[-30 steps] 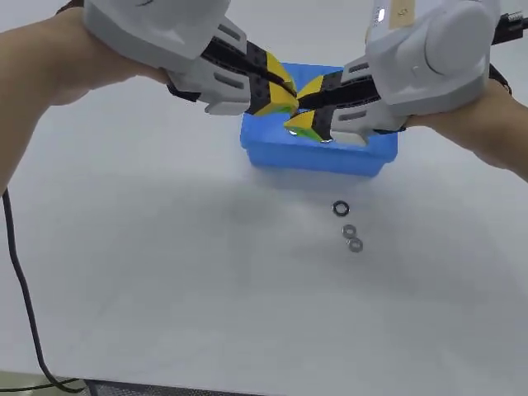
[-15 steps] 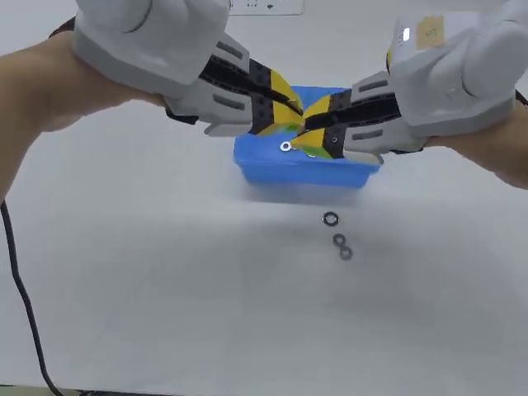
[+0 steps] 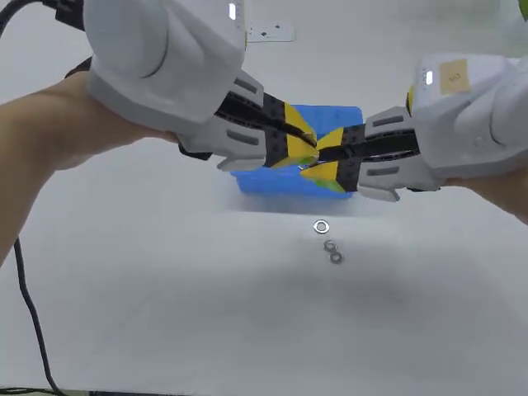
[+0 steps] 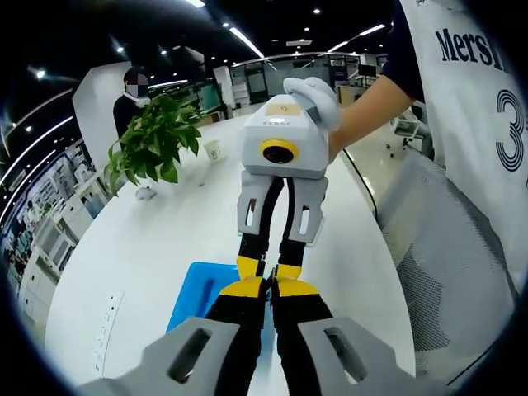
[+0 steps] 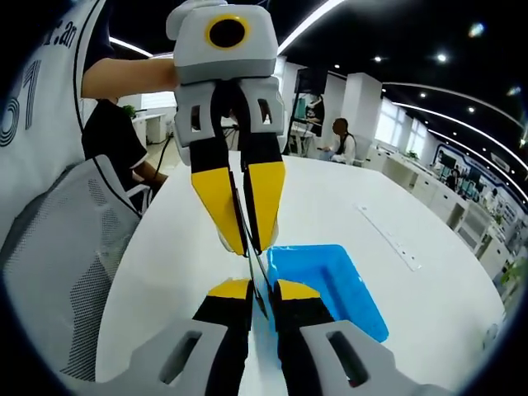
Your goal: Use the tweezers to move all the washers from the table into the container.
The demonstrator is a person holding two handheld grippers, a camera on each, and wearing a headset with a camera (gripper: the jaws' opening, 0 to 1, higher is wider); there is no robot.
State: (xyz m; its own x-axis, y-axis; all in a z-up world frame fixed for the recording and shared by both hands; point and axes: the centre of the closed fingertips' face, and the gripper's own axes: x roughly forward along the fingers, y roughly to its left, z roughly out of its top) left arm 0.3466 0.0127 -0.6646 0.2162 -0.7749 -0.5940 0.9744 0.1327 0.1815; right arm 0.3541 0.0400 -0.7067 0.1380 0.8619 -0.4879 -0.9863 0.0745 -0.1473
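Left claw (image 5: 248, 243), right claw (image 5: 262, 290) pinching thin metal tweezers (image 5: 252, 268) over blue plastic container (image 3: 342, 120); earlier tip washer gone, probably dropped; three small steel washers (image 3: 329, 246) left.

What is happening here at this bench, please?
A person holds a gripper in each hand. The left tongs and the right tongs meet tip to tip over the blue container, both closed on thin tweezers. Three washers lie on the table nearby, not yet picked up.

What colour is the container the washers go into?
The container is bright blue, clearest in the right gripper view.
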